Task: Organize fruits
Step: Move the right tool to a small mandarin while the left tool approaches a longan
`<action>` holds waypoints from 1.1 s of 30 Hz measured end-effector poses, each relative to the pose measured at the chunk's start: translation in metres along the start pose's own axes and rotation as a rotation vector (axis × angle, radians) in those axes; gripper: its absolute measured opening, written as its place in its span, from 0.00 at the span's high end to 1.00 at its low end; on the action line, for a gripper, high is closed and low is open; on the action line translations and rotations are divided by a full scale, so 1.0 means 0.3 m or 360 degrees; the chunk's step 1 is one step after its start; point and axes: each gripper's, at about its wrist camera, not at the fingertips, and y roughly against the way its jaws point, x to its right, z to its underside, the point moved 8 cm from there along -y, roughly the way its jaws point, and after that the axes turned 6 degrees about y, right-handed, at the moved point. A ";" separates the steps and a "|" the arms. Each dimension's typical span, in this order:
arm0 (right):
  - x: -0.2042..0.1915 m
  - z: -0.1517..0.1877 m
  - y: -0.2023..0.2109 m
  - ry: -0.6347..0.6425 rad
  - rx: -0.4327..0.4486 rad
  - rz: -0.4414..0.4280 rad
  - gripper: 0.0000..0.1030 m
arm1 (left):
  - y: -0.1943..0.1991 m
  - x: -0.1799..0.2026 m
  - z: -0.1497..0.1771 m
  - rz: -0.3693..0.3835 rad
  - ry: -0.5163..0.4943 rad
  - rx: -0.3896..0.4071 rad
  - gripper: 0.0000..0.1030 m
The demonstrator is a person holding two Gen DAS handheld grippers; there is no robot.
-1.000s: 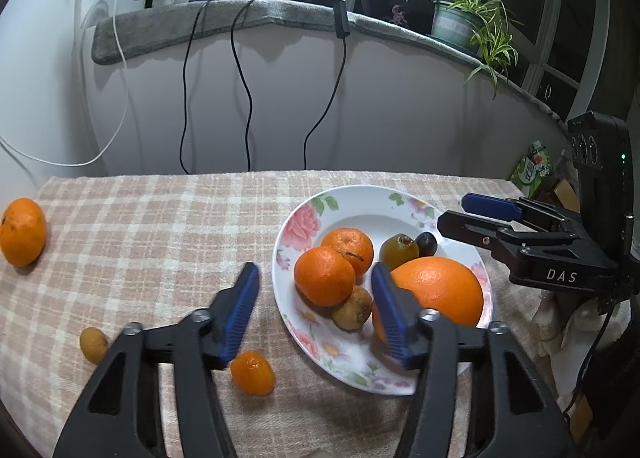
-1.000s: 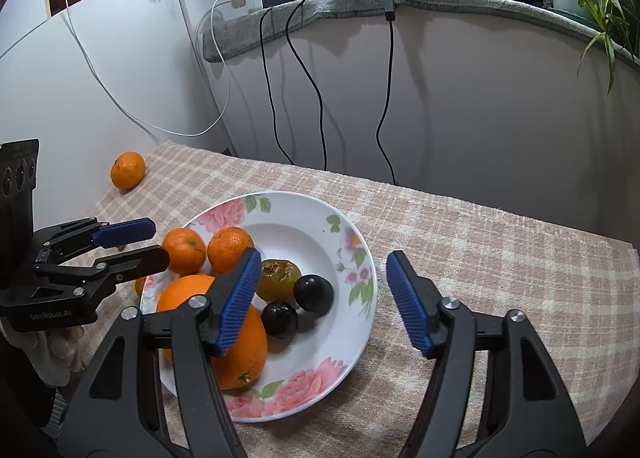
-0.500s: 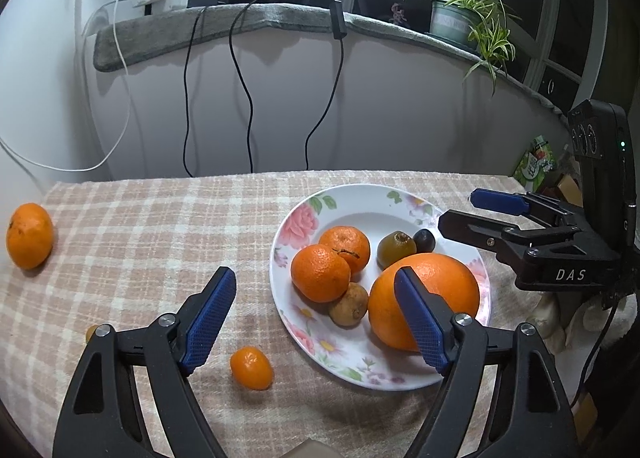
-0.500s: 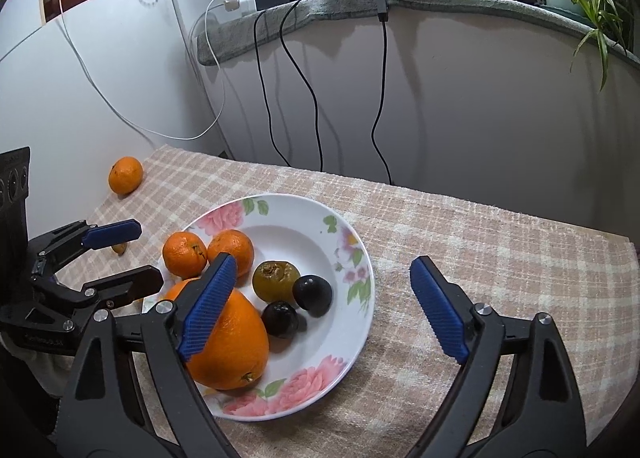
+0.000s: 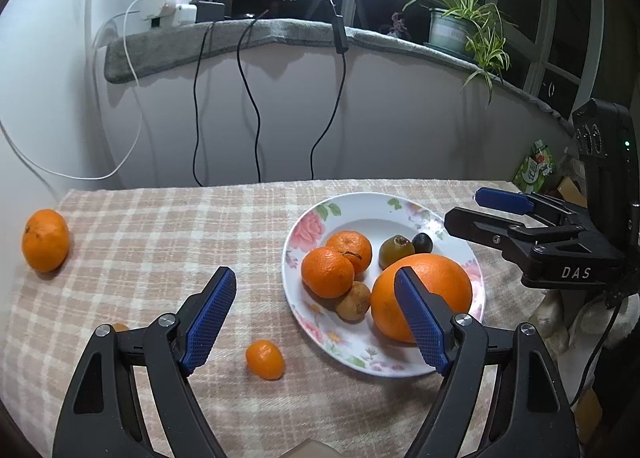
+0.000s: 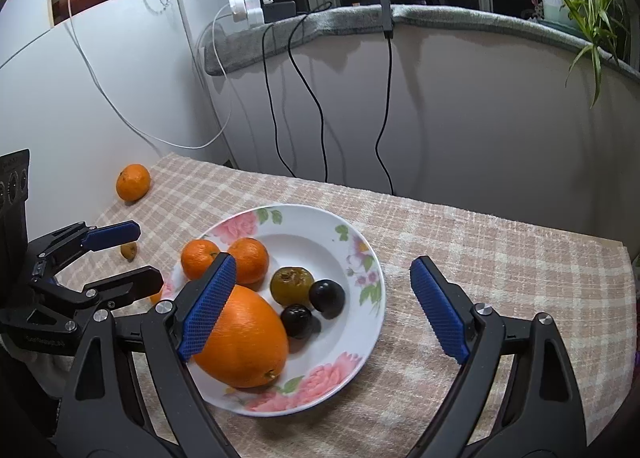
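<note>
A floral plate (image 5: 360, 358) on the checked cloth holds a big orange (image 5: 436, 282), two tangerines (image 5: 326, 272), a brown fruit (image 5: 354, 300), a greenish fruit (image 6: 292, 284) and two dark plums (image 6: 327, 298). Loose on the cloth lie a kumquat (image 5: 265, 359), a tangerine (image 5: 45, 240) at the far left and a small brown fruit (image 6: 129, 250). My left gripper (image 5: 313, 271) hovers open over the plate's left rim, holding nothing. My right gripper (image 6: 322, 260) stands open above the plate, with the big orange (image 6: 248, 342) under its left finger and nothing in its jaws.
A curved wall with a grey padded ledge (image 5: 240, 38) runs behind the table, with cables (image 5: 248, 98) hanging down it. A potted plant (image 5: 452, 30) stands on the ledge. A green packet (image 5: 534, 168) lies off the table's right end.
Both grippers have opened wider and drawn back slightly from the plate. The fruit has not moved.
</note>
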 end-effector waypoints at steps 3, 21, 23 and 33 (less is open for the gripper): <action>-0.027 -0.007 0.015 0.0020 0.0016 -0.0011 0.12 | 0.023 -0.016 0.000 -0.0006 0.0009 0.0019 0.21; -0.305 -0.032 0.031 0.0191 0.0048 -0.0150 0.12 | 0.120 -0.221 0.025 -0.0085 0.0135 0.0088 0.21; -0.341 -0.028 0.021 0.0206 0.0043 -0.0173 0.12 | 0.129 -0.250 0.030 -0.0100 0.0148 0.0094 0.21; -0.505 0.027 -0.035 0.0239 -0.0023 -0.0329 0.14 | 0.154 -0.441 0.076 -0.0196 0.0288 0.0078 0.24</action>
